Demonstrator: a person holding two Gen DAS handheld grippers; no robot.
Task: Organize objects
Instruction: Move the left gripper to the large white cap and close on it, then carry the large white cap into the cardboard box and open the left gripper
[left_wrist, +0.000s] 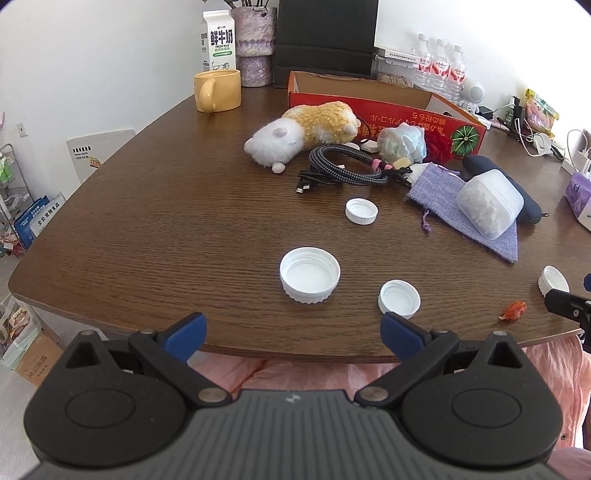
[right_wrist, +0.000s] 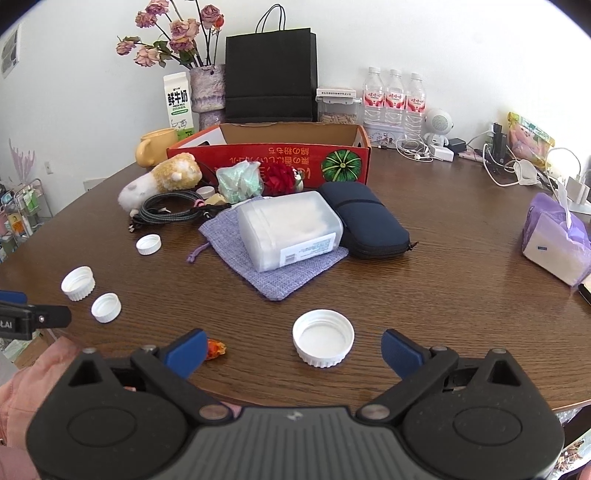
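Several white bottle caps lie open side up on the brown table. In the left wrist view a large cap sits just ahead of my left gripper, which is open and empty, with a smaller cap by its right finger and another cap farther off. My right gripper is open and empty too, and a large cap rests between and just beyond its fingertips. A red cardboard box stands open at the back. In front of it lie a plush hamster, coiled cables, a translucent plastic box on a lilac pouch and a navy case.
An orange candy wrapper lies by my right gripper's left finger. A yellow mug, a milk carton, a vase, a black paper bag and water bottles line the back. A tissue pack sits at right. The table edge is directly below both grippers.
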